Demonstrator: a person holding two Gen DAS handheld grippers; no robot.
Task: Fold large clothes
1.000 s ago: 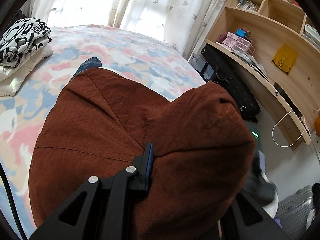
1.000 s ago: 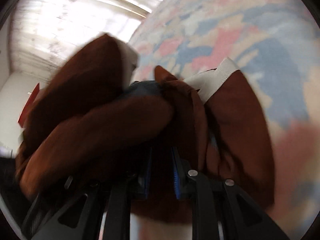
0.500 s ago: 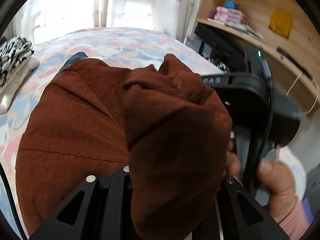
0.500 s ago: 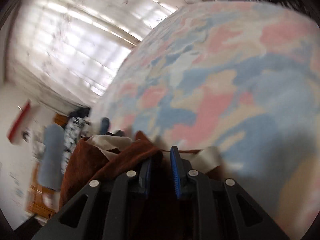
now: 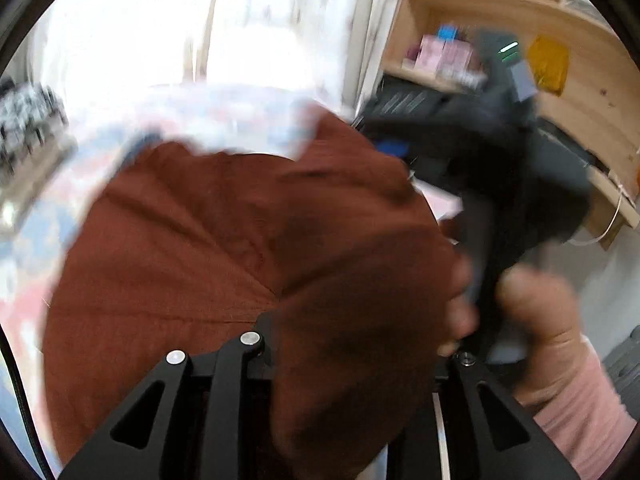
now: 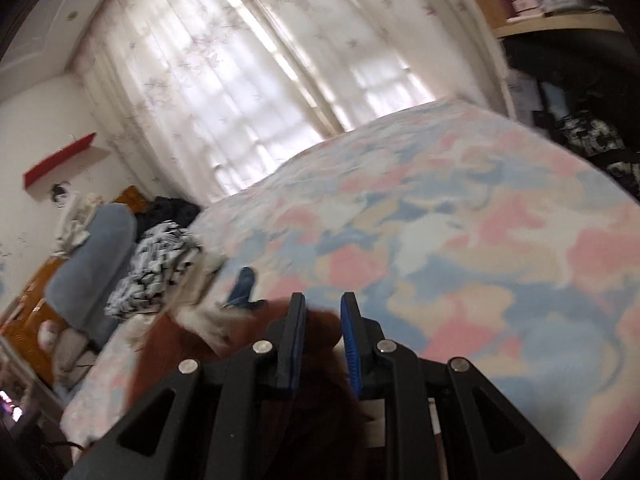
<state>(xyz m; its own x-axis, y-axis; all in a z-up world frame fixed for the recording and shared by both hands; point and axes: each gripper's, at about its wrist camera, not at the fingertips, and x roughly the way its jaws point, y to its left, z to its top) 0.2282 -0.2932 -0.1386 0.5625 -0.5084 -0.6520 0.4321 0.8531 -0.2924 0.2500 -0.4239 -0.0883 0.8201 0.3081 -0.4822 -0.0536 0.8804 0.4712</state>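
My left tool is buried in rust cloth, jaws opening with a fold still between them. Right tool pinches the same cloth, blue pads nearly together. My right hand sits at 3 o'clock. Beyond, at 12, the cloth drapes over the bed.

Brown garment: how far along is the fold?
Done: nothing looks neatly folded yet; the brown garment lies bunched on the bed. In hand: the right tool has cloth between its pads; the left tool, jaws opening, is draped in it. Left: flatten, fold, stack with the patterned clothes.
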